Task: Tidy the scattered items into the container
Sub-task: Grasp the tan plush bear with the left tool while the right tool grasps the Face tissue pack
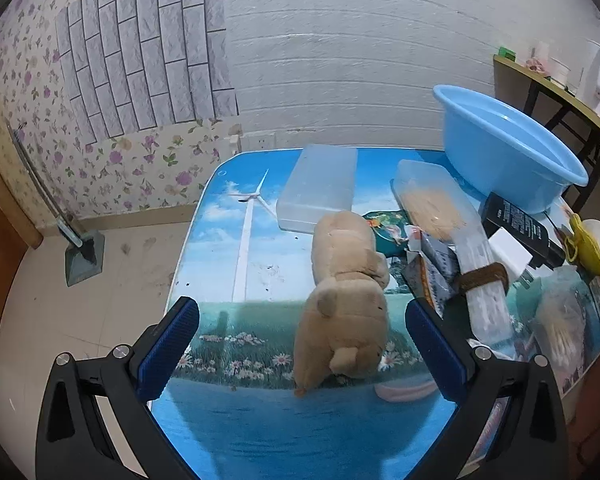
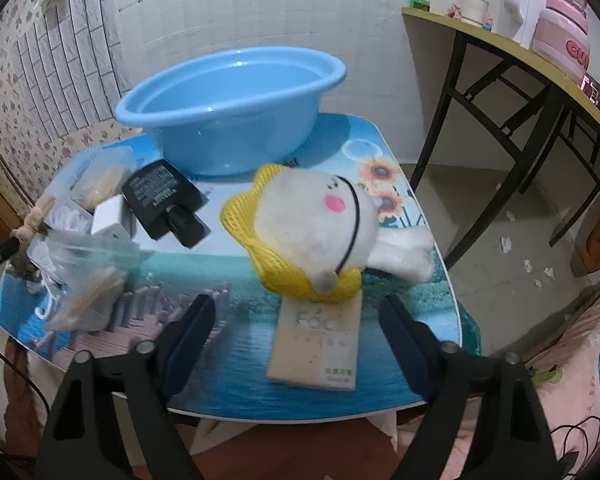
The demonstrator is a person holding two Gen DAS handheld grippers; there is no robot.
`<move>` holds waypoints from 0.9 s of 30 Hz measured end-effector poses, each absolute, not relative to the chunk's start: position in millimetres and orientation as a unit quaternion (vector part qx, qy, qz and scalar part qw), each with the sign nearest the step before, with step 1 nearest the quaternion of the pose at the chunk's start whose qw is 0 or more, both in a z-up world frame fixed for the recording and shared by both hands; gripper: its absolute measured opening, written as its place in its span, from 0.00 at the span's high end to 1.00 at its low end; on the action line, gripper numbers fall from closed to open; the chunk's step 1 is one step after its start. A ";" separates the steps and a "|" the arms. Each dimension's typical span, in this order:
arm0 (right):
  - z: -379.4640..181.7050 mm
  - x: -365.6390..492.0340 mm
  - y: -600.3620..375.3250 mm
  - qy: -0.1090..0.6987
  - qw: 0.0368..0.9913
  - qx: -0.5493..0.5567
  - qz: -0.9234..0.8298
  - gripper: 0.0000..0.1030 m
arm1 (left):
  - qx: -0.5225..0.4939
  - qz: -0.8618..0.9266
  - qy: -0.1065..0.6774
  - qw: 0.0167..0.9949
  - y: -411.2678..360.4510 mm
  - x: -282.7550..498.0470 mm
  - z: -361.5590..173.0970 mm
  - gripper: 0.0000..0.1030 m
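Nothing's in the basin (image 2: 228,120) yet, so this looks like the first pick! The left gripper (image 1: 302,346) hangs spread wide around the bear (image 1: 346,300), pads clear of it; next it likely needs to drop and pinch. The right gripper (image 2: 296,346), spread and empty, faces the white doll (image 2: 320,232). Everything sits on a printed table (image 1: 228,248) by a brick-papered wall.
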State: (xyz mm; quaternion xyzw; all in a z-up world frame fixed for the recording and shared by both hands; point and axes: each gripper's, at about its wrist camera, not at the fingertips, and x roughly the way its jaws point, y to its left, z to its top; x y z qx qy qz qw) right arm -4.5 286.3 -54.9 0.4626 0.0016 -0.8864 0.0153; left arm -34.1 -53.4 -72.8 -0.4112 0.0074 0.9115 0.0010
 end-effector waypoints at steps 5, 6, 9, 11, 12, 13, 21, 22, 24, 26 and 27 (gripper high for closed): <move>-68.8 -4.2 295.7 -0.002 0.004 0.483 -0.875 0.35 | -0.415 0.910 0.008 0.004 -52.8 -42.3 -76.5 0.00; -69.9 -4.4 296.6 -0.001 0.002 0.485 -0.875 0.35 | -0.416 0.909 0.009 0.004 -52.1 -43.8 -77.5 0.00; -73.2 -6.2 298.8 -0.003 -0.001 0.490 -0.872 0.35 | -0.423 0.906 0.015 0.006 -49.0 -49.8 -83.3 0.18; -74.2 -7.4 299.2 -0.004 -0.001 0.492 -0.870 0.36 | -0.431 0.902 0.009 0.018 -47.5 -51.9 -87.0 0.28; -75.4 -8.0 299.2 -0.003 0.000 0.495 -0.869 0.40 | -0.432 0.901 0.008 0.022 -45.5 -52.0 -87.8 0.34; -76.4 -8.6 299.1 -0.004 0.002 0.498 -0.867 0.44 | -0.432 0.902 0.012 0.025 -42.8 -51.2 -87.7 0.37; -72.4 -4.0 296.5 -0.009 0.020 0.493 -0.870 0.56 | -0.431 0.901 0.016 0.032 -38.9 -42.5 -81.1 0.56; -71.0 -2.6 295.2 -0.008 0.023 0.491 -0.871 0.56 | -0.431 0.902 0.014 0.032 -40.0 -39.7 -79.7 0.56; -67.2 1.1 290.8 -0.005 0.034 0.485 -0.874 0.56 | -0.428 0.903 0.012 0.031 -41.8 -33.5 -76.0 0.56; -64.1 4.2 285.6 -0.005 0.047 0.482 -0.875 0.56 | -0.425 0.904 0.007 0.034 -42.6 -28.5 -72.0 0.56; -62.7 5.9 282.4 -0.007 0.056 0.481 -0.875 0.56 | -0.424 0.905 0.006 0.035 -42.7 -26.2 -70.4 0.56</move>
